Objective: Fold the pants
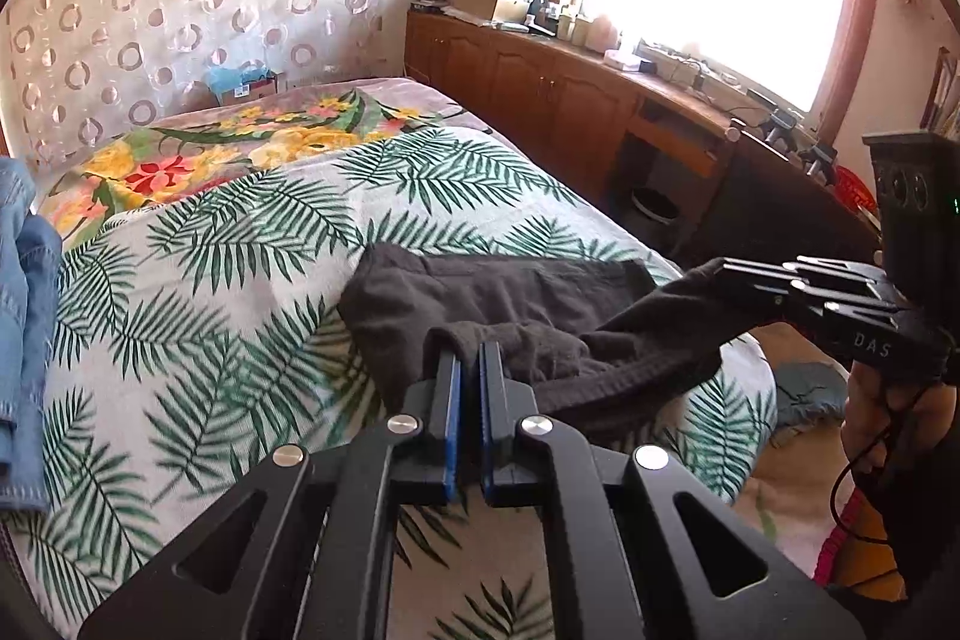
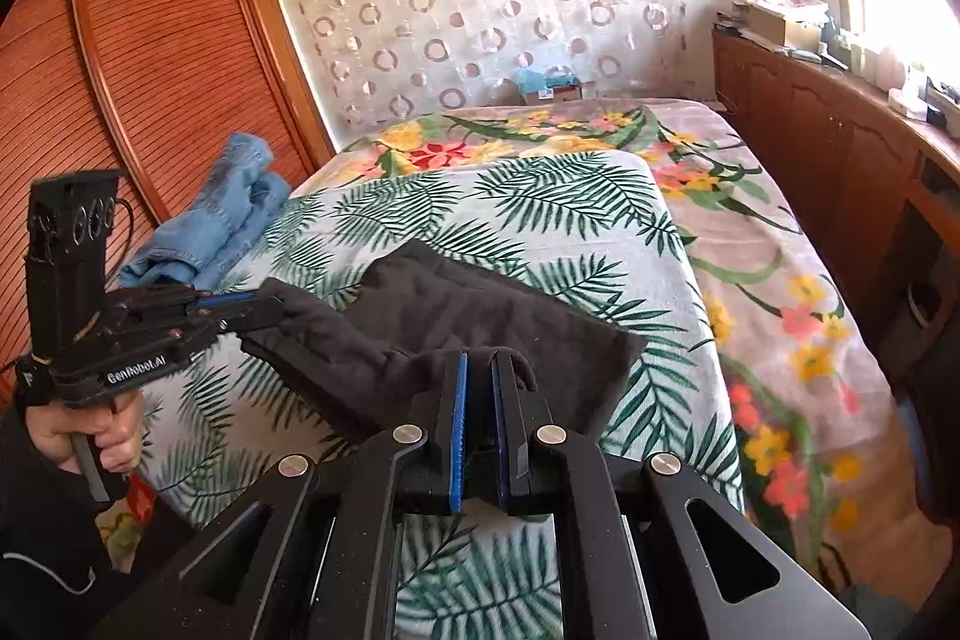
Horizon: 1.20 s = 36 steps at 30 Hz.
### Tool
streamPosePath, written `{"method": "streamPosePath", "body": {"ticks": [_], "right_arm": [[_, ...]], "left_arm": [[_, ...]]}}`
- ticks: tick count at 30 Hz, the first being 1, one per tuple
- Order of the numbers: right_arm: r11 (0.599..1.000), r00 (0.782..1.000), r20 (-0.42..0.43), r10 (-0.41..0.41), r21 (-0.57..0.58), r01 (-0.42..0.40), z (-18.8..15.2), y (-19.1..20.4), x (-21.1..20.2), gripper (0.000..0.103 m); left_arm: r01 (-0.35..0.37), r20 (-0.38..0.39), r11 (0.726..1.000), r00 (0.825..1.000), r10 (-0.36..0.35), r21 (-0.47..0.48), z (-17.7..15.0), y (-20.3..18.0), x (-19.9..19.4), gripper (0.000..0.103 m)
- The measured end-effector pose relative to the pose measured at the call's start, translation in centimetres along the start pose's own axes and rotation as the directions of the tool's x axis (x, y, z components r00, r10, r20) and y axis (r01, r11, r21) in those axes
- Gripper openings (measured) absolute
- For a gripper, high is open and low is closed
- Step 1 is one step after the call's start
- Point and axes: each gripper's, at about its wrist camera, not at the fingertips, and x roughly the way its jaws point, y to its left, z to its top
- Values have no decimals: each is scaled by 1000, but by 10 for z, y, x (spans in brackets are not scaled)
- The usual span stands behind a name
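Observation:
Dark grey pants (image 1: 504,298) lie folded over on the palm-leaf bedspread (image 1: 252,244); they also show in the right wrist view (image 2: 480,316). My left gripper (image 1: 469,349) is shut on the near edge of the pants, lifting it. It appears from the side in the right wrist view (image 2: 273,310). My right gripper (image 2: 478,361) is shut on another corner of the pants, held above the bed. It shows at the right in the left wrist view (image 1: 714,274). Fabric hangs between the two grippers.
Blue jeans (image 2: 222,226) lie heaped at the bed's left edge, next to a wooden wardrobe (image 2: 138,58). A floral blanket (image 2: 768,244) covers the far and right side of the bed. Cluttered wooden cabinets (image 1: 540,82) run under the window.

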Motion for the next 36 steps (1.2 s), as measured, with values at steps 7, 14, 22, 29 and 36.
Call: {"method": "streamPosePath", "body": {"ticks": [7, 14, 22, 29, 36], "right_arm": [[1000, 1000, -5, -5, 25, 5, 10, -4, 13, 7], [1000, 999, -29, -18, 15, 19, 11, -6, 29, 8], [999, 999, -8, -40, 14, 40, 15, -5, 15, 9], [997, 997, 26, -73, -25, 74, 10, 0, -12, 13], [998, 999, -18, -50, -35, 50, -7, -1, -9, 16]], "left_arm": [[-20, -10, 1000, 1000, 20, 11, 17, 3, 15, 6], [-34, -44, 999, 998, 34, -8, 19, 13, 33, 6], [-12, -57, 1000, 998, 10, -26, 12, 18, 28, 10], [-46, -37, 999, 998, 47, 29, 6, 14, 11, 45], [-36, -58, 999, 998, 37, 28, -7, 17, 16, 83]]}}
